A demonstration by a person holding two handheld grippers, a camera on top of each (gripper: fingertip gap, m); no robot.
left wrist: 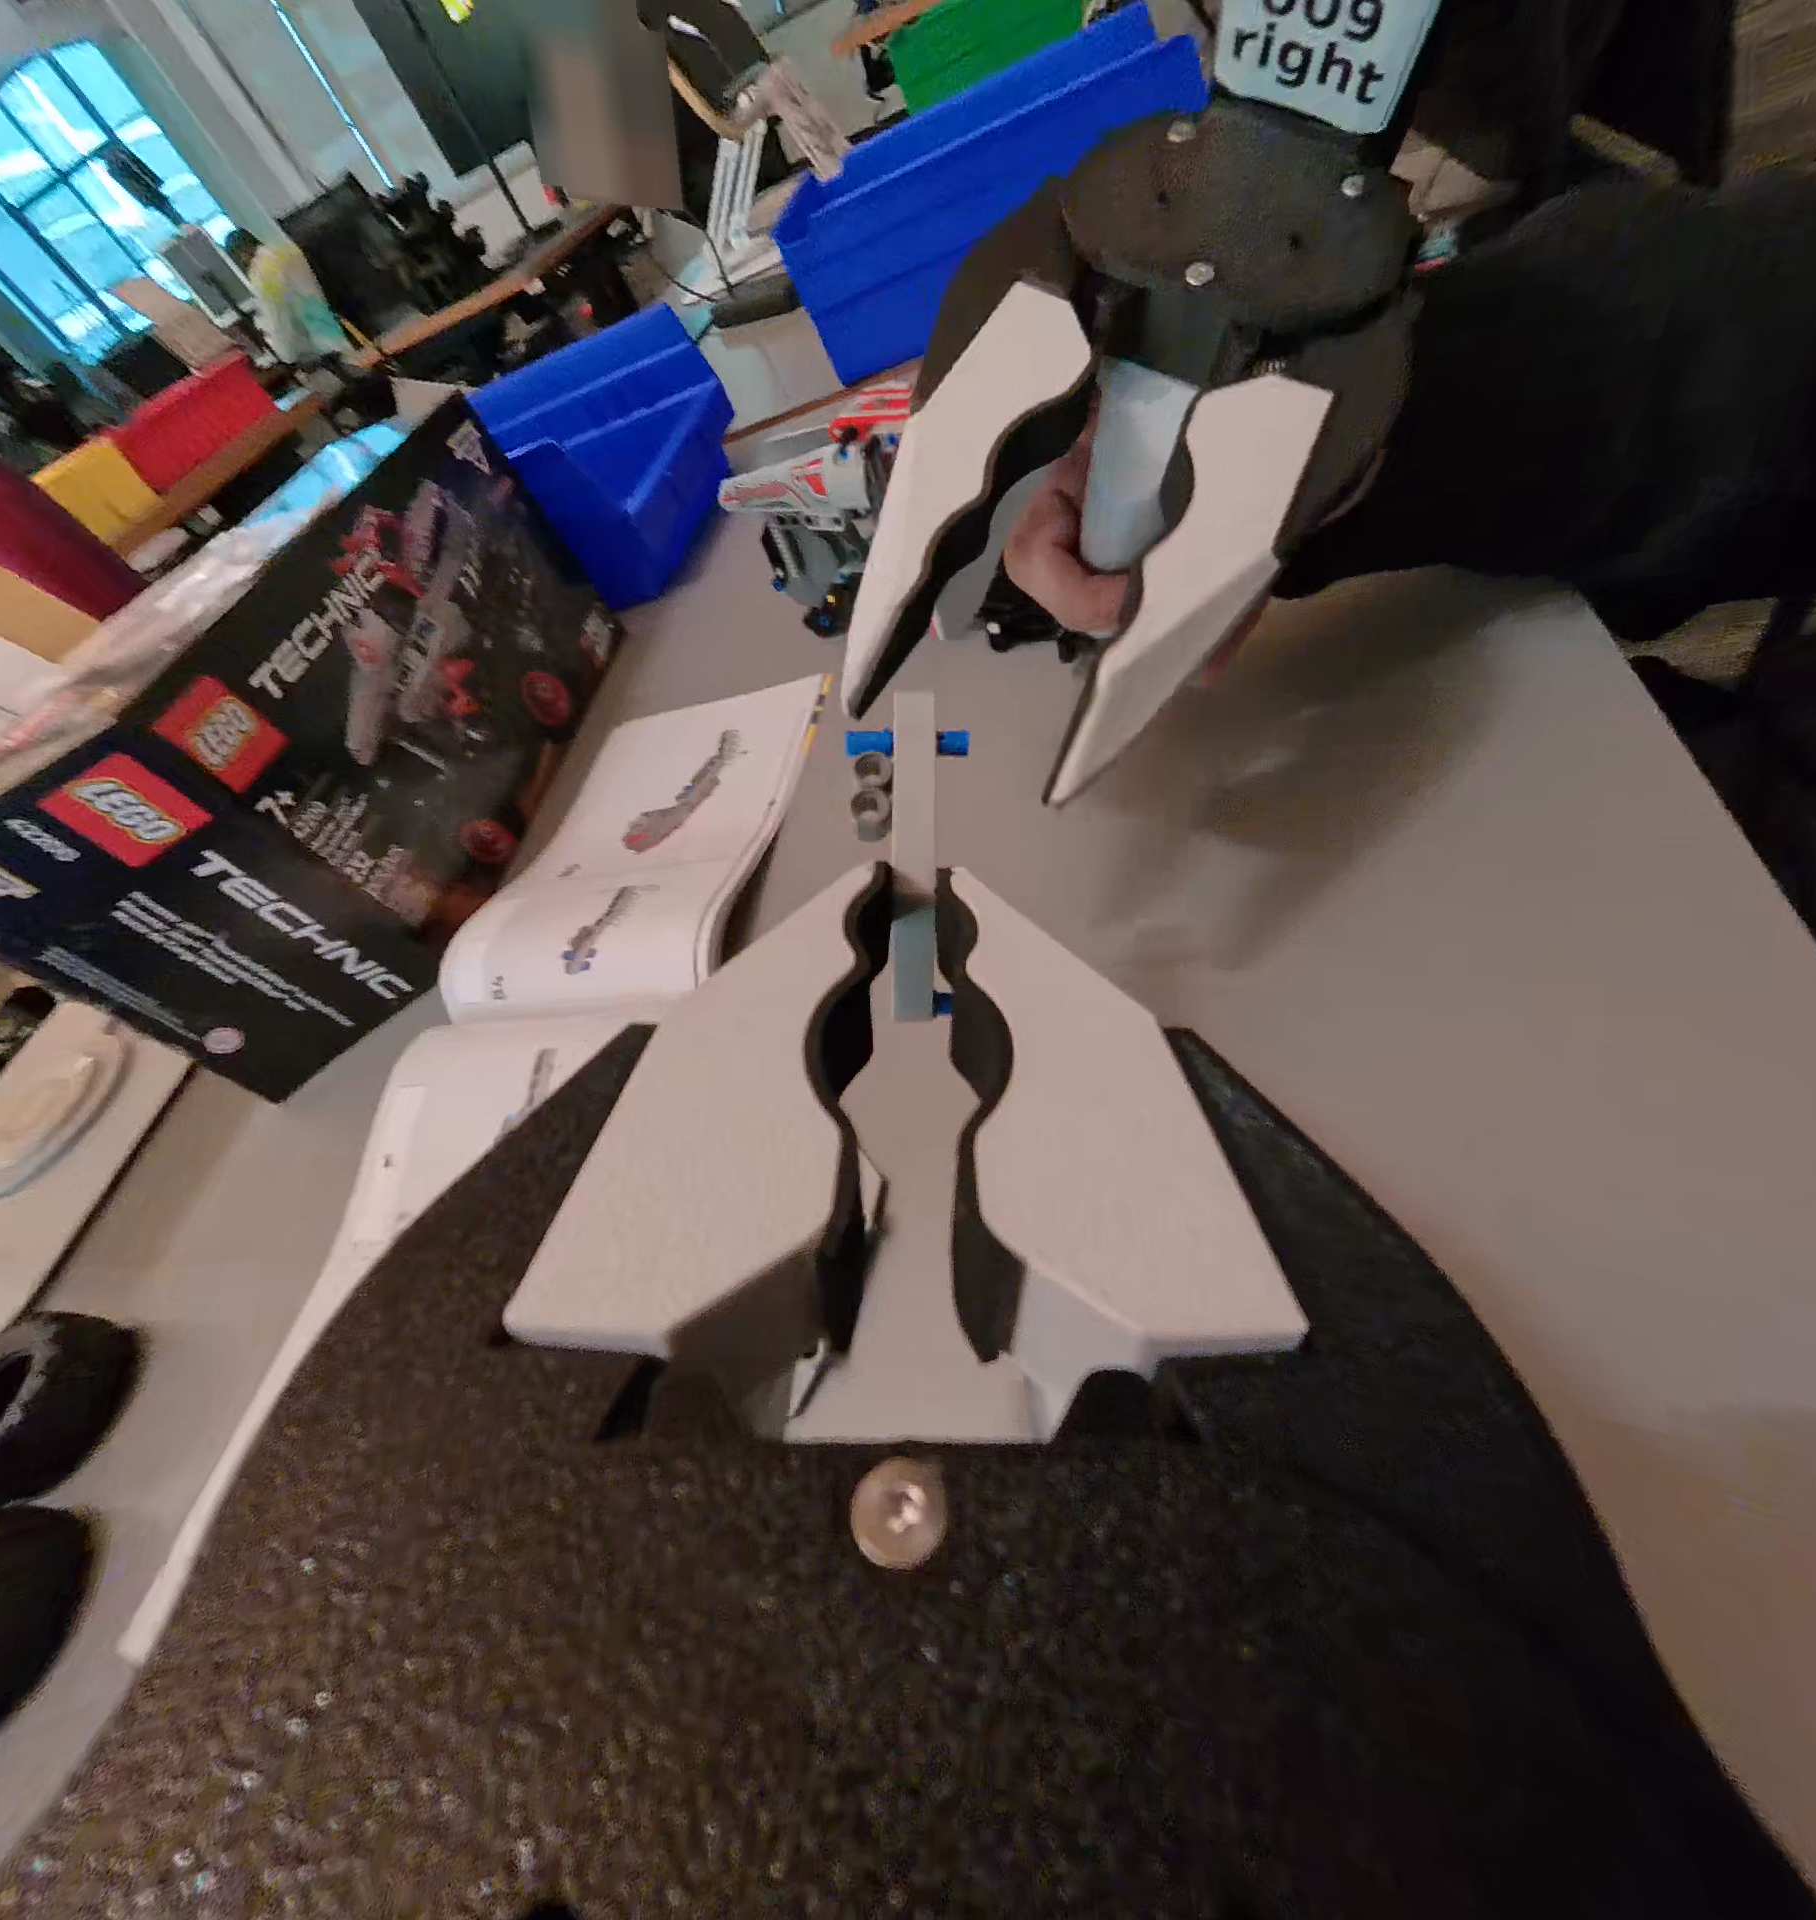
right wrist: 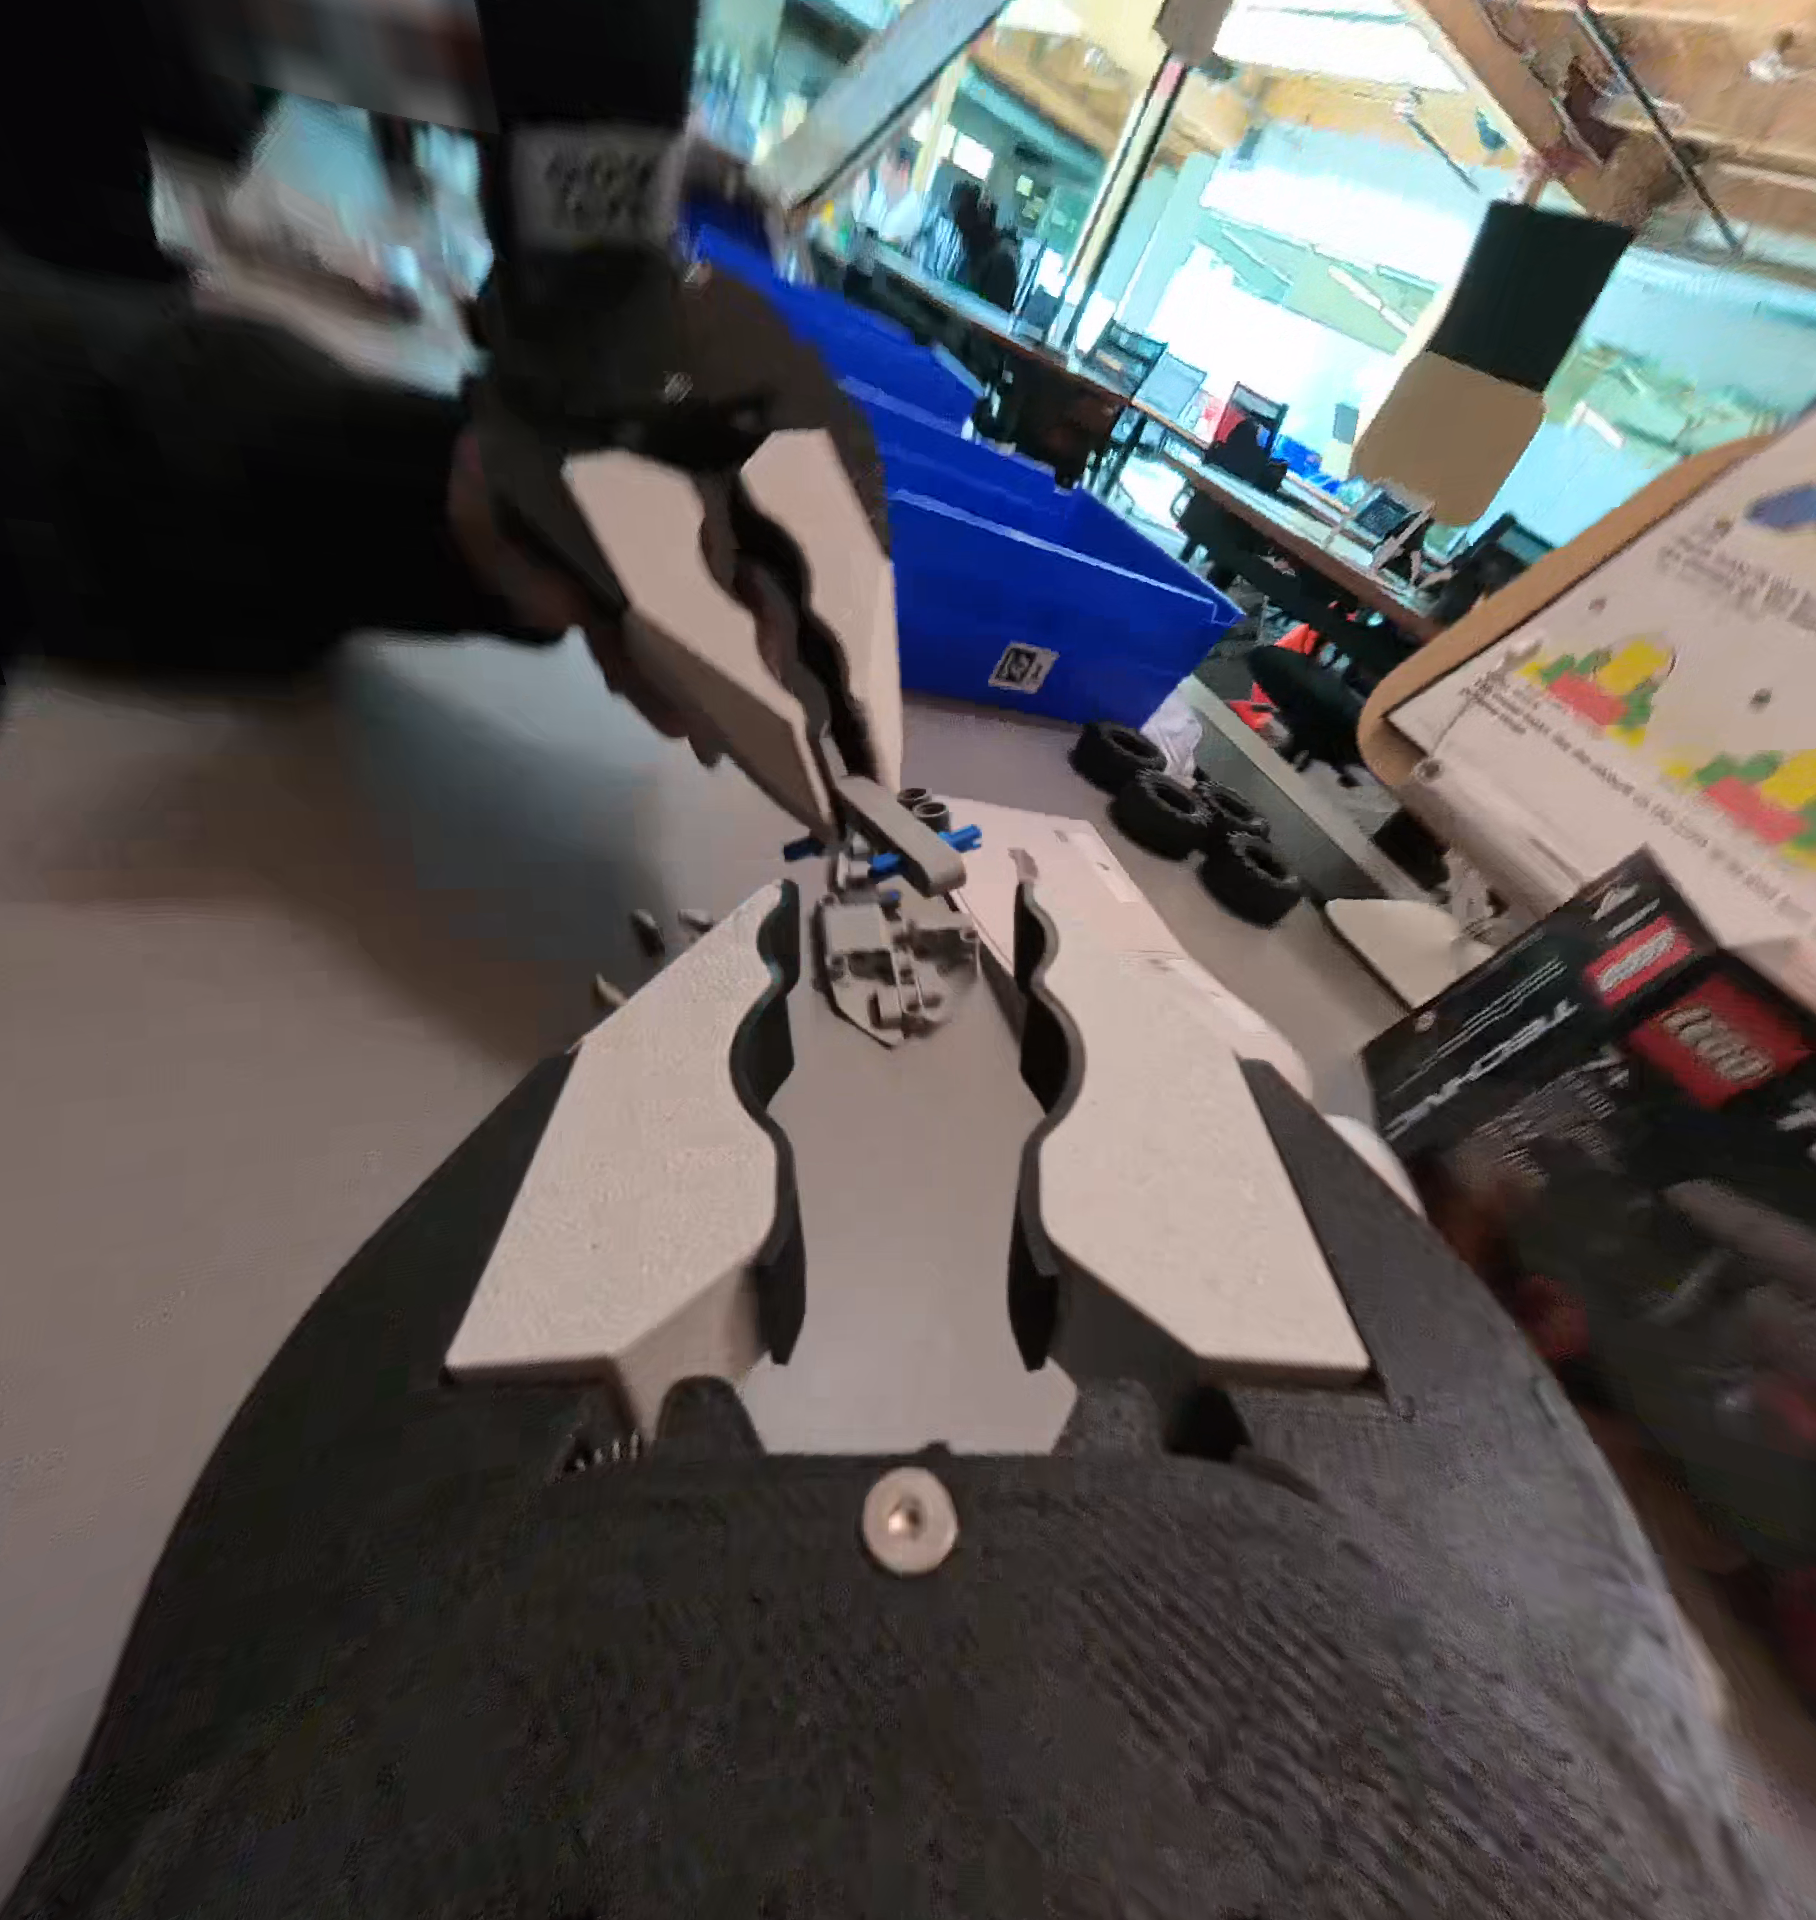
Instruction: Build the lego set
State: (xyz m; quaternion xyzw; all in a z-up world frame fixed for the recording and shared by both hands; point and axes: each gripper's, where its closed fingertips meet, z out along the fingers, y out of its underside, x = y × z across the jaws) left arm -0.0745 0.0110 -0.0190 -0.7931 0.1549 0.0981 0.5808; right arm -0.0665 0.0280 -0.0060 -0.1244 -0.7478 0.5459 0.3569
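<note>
Table edge (left wrist: 1662, 727) beside gaping right tongs (left wrist: 951, 748).

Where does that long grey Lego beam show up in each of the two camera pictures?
Left wrist view: the grey beam stands centre frame, pinched between the left gripper tips, running away from the camera.
Right wrist view: the beam lies just above centre, slanting out of the left gripper.
Shared landmark: the open instruction booklet beside it.

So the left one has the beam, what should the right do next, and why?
Probably ease the open right hand-held gripper toward the blue plastic pin at the far end of the long grey plastic beam. The left hand-held gripper is clamped on the beam, and the right's fingertips sit around that end.
</note>
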